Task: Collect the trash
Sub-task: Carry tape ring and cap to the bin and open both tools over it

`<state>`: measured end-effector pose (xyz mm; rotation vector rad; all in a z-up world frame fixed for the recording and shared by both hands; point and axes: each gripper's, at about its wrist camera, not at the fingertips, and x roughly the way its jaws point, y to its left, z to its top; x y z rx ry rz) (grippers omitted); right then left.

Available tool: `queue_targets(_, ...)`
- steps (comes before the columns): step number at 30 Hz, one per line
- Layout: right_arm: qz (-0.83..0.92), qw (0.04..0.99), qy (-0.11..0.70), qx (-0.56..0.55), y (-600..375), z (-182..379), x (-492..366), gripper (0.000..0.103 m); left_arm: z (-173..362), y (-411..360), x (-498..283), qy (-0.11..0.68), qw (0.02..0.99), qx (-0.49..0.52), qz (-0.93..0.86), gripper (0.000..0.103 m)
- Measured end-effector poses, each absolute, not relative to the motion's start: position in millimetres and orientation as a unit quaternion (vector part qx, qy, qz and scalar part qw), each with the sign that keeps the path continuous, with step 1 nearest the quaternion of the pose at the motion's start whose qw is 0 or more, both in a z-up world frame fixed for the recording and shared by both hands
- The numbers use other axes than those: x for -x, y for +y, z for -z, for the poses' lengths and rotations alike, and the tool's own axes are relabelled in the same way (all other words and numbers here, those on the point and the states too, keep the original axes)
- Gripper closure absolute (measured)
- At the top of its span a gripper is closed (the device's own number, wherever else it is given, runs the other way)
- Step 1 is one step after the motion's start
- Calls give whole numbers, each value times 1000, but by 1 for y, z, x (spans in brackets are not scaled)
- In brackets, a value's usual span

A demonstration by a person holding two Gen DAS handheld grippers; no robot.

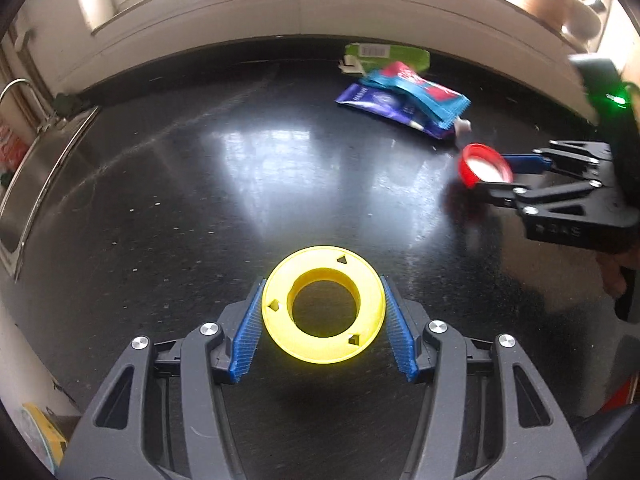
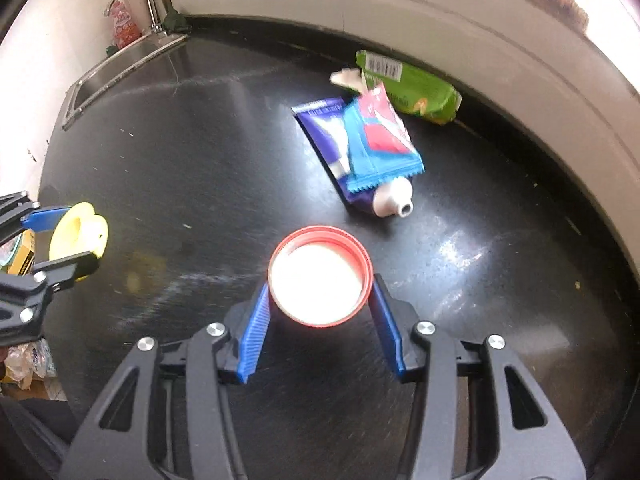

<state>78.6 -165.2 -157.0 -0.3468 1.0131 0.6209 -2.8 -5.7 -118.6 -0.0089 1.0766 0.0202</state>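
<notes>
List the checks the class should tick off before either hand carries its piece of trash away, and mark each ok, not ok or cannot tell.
1. Left gripper jaws press both sides of the yellow ring: ok.
2. Right gripper jaws on the red cap: ok.
3. Grippers apart from each other: ok.
4. Counter trash all collected: not ok; the tube, blue packet and green packet remain.
5. Bin in view: not ok.

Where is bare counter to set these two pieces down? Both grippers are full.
Bare counter runs between the sink and the wrapper pile, and lies ahead of the yellow ring. Crowded: the toothpaste tube, blue wrapper and green packet by the back wall.
</notes>
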Motion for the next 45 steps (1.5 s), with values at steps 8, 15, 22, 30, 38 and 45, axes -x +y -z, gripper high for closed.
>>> queue_targets(8,-288,823,466,146,-141,115,-42,54,97,25,13,495,869,-4,-7,48)
queue_targets(15,-291,825,459,156,-105,102,-17,54,92,57,29,486,874,4,-14,48)
queue_targets(22,-351,800,450,186,-27,94,12,54,88,114,75,474,877,42,-70,48)
queue_targets(30,-490,712,455,216,120,100,77,54,102,208,174,471,856,97,-191,48)
queue_targets(38,-588,608,455,278,264,123,163,54,129,298,280,471,813,174,-297,48)
queue_targets(45,-600,563,473,315,361,154,201,54,165,361,325,460,797,232,-315,48)
